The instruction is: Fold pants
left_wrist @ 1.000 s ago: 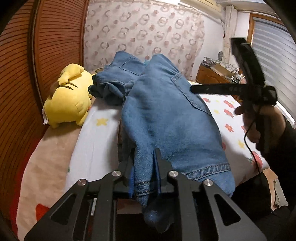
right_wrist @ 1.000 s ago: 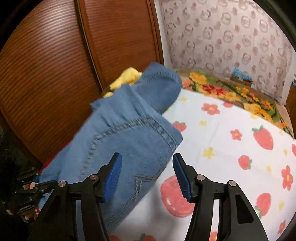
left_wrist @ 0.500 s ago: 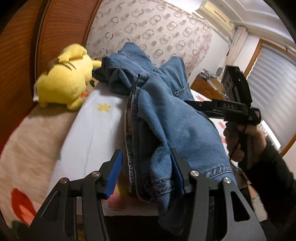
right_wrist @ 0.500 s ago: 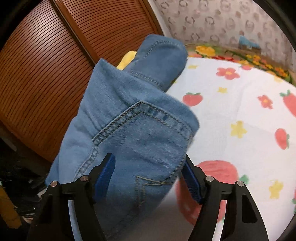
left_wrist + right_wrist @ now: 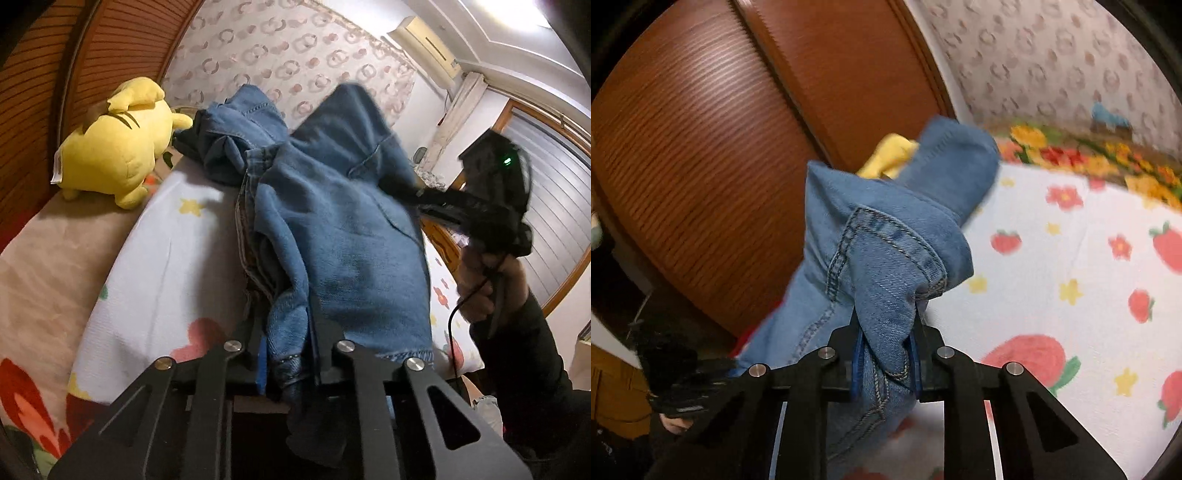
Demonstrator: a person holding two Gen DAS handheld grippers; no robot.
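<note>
Both grippers' fingers (image 5: 255, 347) (image 5: 916, 339), just closing, clamp the jeans (image 5: 340, 236), fingertips hidden in denim.

The bed (image 5: 166, 236) wore a white cover printed with strawberries, flowers and stars. On it lay blue jeans (image 5: 343, 236) — bunched along its near edge — and a yellow plush toy (image 5: 114, 147) by the far-left corner.

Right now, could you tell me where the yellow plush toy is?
In the left wrist view, the yellow plush toy lies upper left on the bed, against the wooden headboard, beside the jeans.
</note>
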